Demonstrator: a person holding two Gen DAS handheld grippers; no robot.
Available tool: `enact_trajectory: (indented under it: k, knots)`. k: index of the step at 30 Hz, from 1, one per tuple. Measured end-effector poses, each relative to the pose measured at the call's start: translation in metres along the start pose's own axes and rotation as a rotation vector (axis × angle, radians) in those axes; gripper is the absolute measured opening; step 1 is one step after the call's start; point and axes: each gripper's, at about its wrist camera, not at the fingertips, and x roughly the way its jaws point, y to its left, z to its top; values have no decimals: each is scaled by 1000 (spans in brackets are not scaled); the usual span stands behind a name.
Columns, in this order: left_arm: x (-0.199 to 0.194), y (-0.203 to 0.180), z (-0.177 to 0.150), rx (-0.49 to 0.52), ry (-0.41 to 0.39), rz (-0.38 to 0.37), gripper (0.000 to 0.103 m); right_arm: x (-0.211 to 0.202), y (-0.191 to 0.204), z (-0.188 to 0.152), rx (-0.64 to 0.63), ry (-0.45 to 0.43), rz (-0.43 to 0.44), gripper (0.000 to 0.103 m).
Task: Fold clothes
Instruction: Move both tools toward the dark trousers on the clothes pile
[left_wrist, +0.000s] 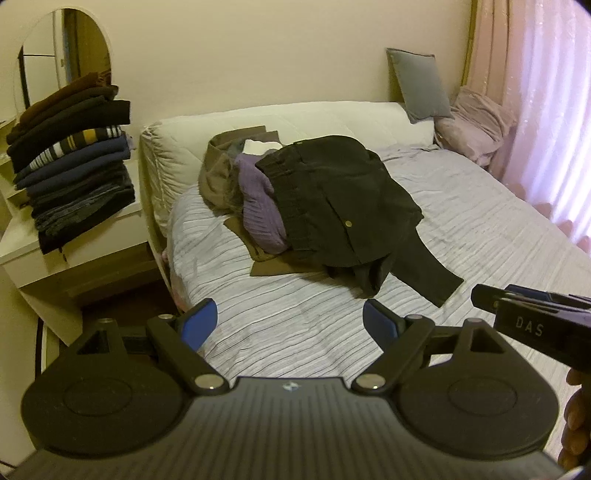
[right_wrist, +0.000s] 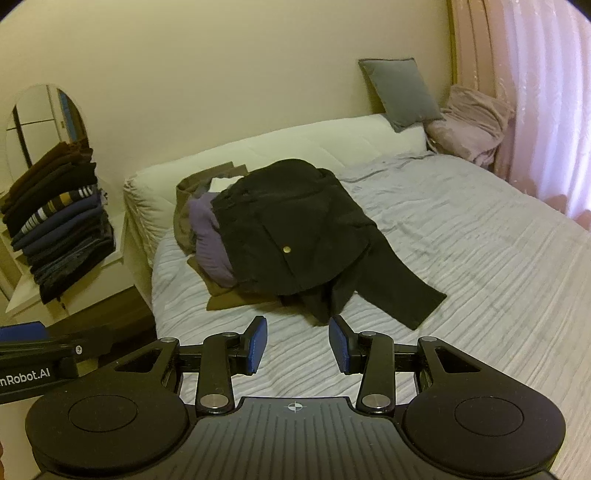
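Both your tools released: left tool (left_wrist: 290, 325) & right tool (right_wrist: 297, 345) hover over bed (right_wrist: 480, 258), near clothes pile (right_wrist: 280, 229).

Black tools (left_wrist: 290, 321) (right_wrist: 298, 345), blue pads (right_wrist: 257, 345), silver screws.

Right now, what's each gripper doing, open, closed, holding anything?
Left gripper: open, holding nothing, above the bed.
Right gripper: open, holding nothing, short of the black garment.

Black jacket (left_wrist: 332, 192), purple sweater (left_wrist: 258, 199), grey-striped bedsheet (left_wrist: 480, 229), pink curtain (left_wrist: 546, 92).
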Motion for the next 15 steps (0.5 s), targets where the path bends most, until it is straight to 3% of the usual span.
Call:
enact_trajectory:
  k: [8,15]
  knots:
    - [-10,3,3,-26,0,39,84,1,-5,1,-3,10,18,41]
    - [-18,-12,-13,-22,-3,82,84,-9,-16,-3,-17,0,46,41]
